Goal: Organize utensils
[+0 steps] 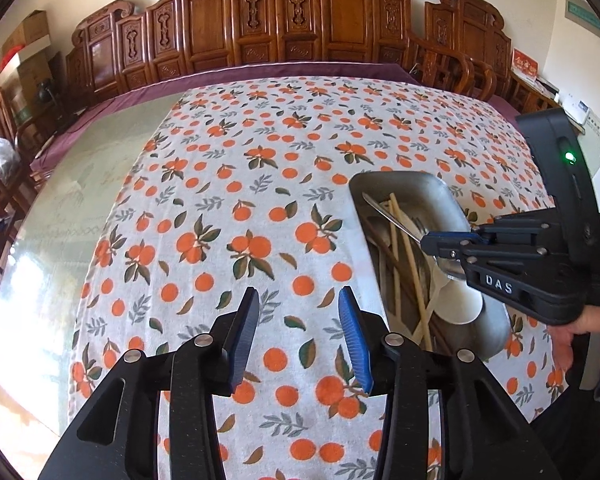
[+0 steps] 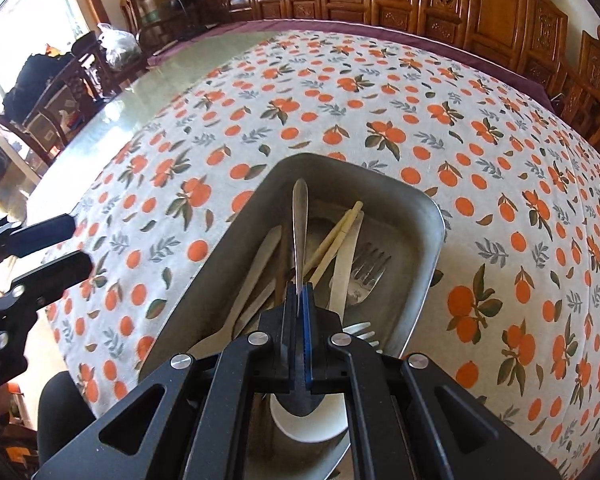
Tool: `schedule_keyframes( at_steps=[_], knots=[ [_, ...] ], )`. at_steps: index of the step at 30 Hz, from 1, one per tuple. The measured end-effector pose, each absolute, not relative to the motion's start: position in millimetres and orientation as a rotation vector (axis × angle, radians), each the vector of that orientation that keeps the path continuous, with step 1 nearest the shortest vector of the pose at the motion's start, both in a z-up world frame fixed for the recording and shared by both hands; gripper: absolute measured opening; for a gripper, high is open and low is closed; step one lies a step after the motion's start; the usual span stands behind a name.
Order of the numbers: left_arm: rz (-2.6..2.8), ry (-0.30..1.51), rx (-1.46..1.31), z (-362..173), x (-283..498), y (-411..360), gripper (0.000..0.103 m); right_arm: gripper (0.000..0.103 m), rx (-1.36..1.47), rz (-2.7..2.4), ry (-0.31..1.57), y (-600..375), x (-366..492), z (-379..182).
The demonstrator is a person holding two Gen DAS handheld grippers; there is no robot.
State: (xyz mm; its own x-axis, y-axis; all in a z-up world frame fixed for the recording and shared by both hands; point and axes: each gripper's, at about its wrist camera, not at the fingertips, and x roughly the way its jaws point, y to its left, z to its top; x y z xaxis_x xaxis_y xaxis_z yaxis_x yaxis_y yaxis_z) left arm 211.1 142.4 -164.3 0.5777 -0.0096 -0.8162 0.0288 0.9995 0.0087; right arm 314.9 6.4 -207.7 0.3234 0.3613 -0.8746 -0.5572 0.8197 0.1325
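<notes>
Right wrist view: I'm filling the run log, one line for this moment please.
right gripper: shut on metal spoon | over steel tray | left gripper: open, empty

One metal tray [image 2: 428,216] holds two chopsticks [image 2: 332,240], one metal fork [image 2: 366,272], one metal spoon [image 2: 299,216] and one paper cup [image 2: 308,428].

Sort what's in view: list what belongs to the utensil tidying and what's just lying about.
Job:
metal tray
metal spoon in the right gripper
chopsticks
forks
paper cup
left gripper, open and empty

Lying about:
tablecloth
carved chairs
cardboard boxes
</notes>
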Motion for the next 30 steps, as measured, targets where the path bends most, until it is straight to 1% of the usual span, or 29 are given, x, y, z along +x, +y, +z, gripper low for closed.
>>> schedule_keyframes(
  at_steps=[1,2,9,19,22,24,25,26,29,30],
  knots=[
    [-0.021,0.957,0.020,-165.5,210.9,143.7,0.040,0.004,-0.204,0.601,1.090,6.7,316.9,-210.0],
    [-0.020,0.959,0.019,-166.4,210.9,144.8,0.040,0.001,-0.202,0.591,1.094,6.9,318.9,-212.2],
    [-0.021,0.971,0.017,-171.8,210.2,146.1,0.040,0.001,-0.152,0.581,1.108,7.0,327.2,-218.1],
    [-0.018,0.960,0.018,-168.7,211.0,138.6,0.041,0.001,-0.159,0.621,1.010,-3.3,303.3,-194.9],
    [-0.018,0.948,0.010,-165.4,209.3,133.8,0.047,0.002,-0.141,0.626,0.978,-14.4,293.2,-183.1],
    [-0.018,0.943,0.007,-163.1,208.1,129.3,0.047,0.003,-0.134,0.624,0.953,-23.5,284.7,-174.1],
    [-0.018,0.940,0.006,-161.7,207.6,126.7,0.049,0.003,-0.129,0.624,0.942,-27.4,281.2,-170.4],
    [-0.018,0.935,0.004,-159.9,206.7,124.3,0.057,0.003,-0.124,0.622,0.928,-32.3,276.6,-166.1],
    [-0.021,0.918,0.001,-153.7,203.6,115.4,0.070,0.003,-0.107,0.613,0.895,-47.4,264.8,-154.0],
    [-0.022,0.915,0.000,-151.7,202.4,112.9,0.072,0.003,-0.103,0.610,0.884,-52.5,261.4,-150.4]
  ],
)
